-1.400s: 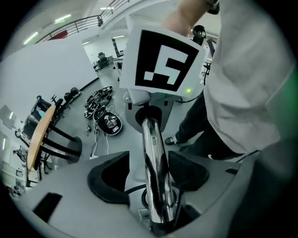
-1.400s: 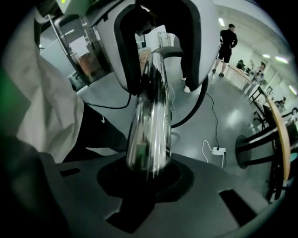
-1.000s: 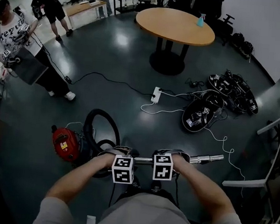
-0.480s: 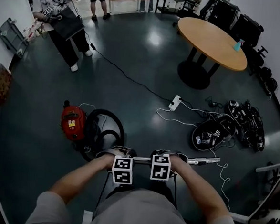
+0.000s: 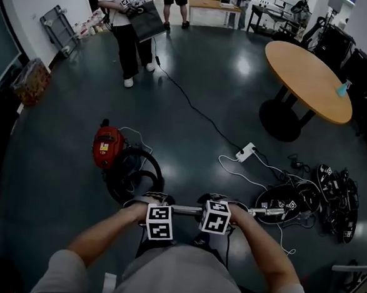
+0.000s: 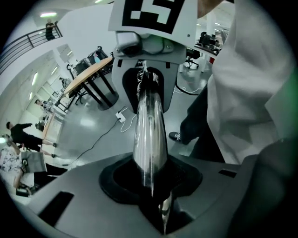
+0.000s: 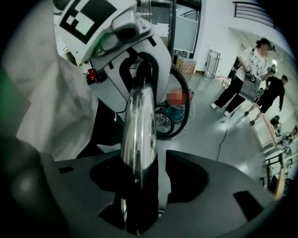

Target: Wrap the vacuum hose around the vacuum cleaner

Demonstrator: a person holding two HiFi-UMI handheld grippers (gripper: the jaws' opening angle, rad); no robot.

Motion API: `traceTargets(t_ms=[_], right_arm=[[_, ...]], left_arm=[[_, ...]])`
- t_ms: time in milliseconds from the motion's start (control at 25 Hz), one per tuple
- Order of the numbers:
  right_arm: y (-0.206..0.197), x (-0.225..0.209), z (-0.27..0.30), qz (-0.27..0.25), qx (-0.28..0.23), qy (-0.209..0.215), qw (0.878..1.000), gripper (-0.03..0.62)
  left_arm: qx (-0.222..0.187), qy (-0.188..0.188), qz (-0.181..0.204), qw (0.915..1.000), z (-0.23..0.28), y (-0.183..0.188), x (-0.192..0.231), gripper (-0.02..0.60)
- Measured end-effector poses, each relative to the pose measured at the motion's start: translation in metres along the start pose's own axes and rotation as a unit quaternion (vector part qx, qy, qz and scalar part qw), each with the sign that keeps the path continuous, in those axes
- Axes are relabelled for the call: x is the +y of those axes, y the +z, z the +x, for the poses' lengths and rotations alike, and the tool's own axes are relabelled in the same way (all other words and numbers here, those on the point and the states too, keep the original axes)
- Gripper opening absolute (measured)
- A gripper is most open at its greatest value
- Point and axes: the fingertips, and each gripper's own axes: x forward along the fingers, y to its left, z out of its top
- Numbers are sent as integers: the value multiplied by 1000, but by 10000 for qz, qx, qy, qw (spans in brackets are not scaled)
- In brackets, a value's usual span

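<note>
head view: the red vacuum cleaner (image 5: 108, 147) stands on the dark floor ahead of me and to my left. its black hose (image 5: 145, 168) loops on the floor just beside it, on the side nearer me. a pale label on the vacuum cleaner is too small to read. nearer me than the vacuum cleaner, my left tongs (image 5: 156, 204) and right tongs (image 5: 209, 205) sit side by side on the metal wand (image 5: 263, 210), which lies level and points away from the vacuum cleaner. well beyond the vacuum cleaner, a blue bottle (image 5: 342, 89) stands on a round table (image 5: 308, 70); i cannot tell its contents.

left gripper view: my left tongs have just been closing and now pinch the wand.

right gripper view: my right tongs have just been spreading; the wand lies between them with a gap on one side.
</note>
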Motion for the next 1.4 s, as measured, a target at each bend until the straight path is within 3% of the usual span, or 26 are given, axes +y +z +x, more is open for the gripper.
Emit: traceTargets(t_ms=[240, 440, 760, 960, 1120, 1280, 1400], right_arm=[[-20, -28, -24, -510, -361, -184, 9979, 238], [-19, -53, -32, -725, -509, -23, 9961, 238], [-38, -116, -21, -379, -253, 465, 9979, 238], [-48, -133, 9, -214, -8, 1284, 9915, 238], [-43, -166, 49, -776, 316, 1096, 9904, 238], [-40, -177, 84, -1087, 585, 1453, 9817, 236], [-37, -190, 107, -1656, 706, 1515, 9719, 209]], left_arm=[[210, 369, -813, 9958, 9, 14, 15, 135], [367, 544, -1054, 9923, 23, 2, 34, 135], [539, 381, -1461, 9871, 50, -47, 39, 137], [430, 243, -1955, 9795, 64, -76, 62, 137], [314, 330, -2180, 9749, 73, -98, 81, 137], [294, 485, -2322, 9710, 83, -113, 89, 137], [327, 660, -2624, 9622, 100, -127, 93, 138]])
